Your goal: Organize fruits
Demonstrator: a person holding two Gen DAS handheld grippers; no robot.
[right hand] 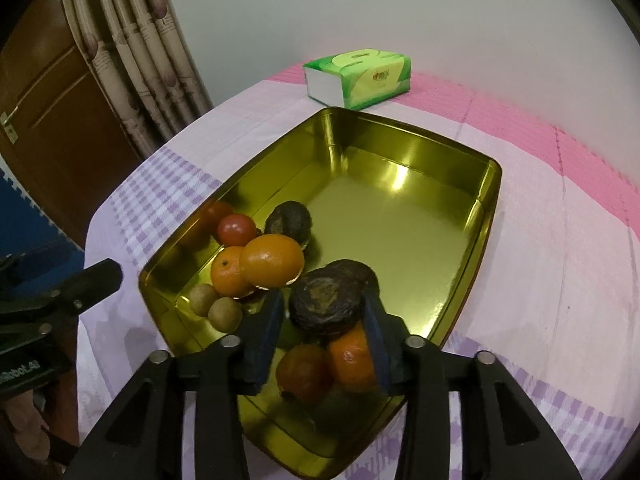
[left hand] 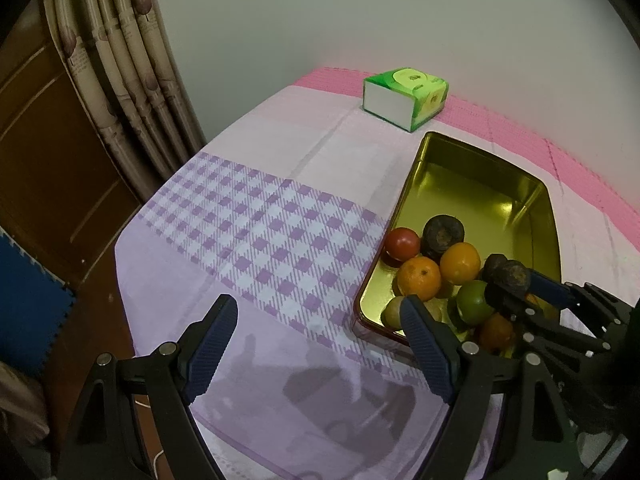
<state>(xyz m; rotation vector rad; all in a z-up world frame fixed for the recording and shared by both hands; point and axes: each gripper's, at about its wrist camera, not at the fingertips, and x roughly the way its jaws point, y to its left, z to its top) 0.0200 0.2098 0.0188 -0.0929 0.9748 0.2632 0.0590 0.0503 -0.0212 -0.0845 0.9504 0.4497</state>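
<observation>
A gold metal tray sits on the table with several fruits at its near end: oranges, a red tomato, dark brown fruits, a green fruit and small tan fruits. My right gripper is shut on a dark brown fruit just above the tray; it also shows in the left wrist view. My left gripper is open and empty over the checked cloth, left of the tray.
A green tissue box stands behind the tray. The table has a purple checked cloth over a pink mat. Curtains and a wooden door are at the left, beyond the table edge.
</observation>
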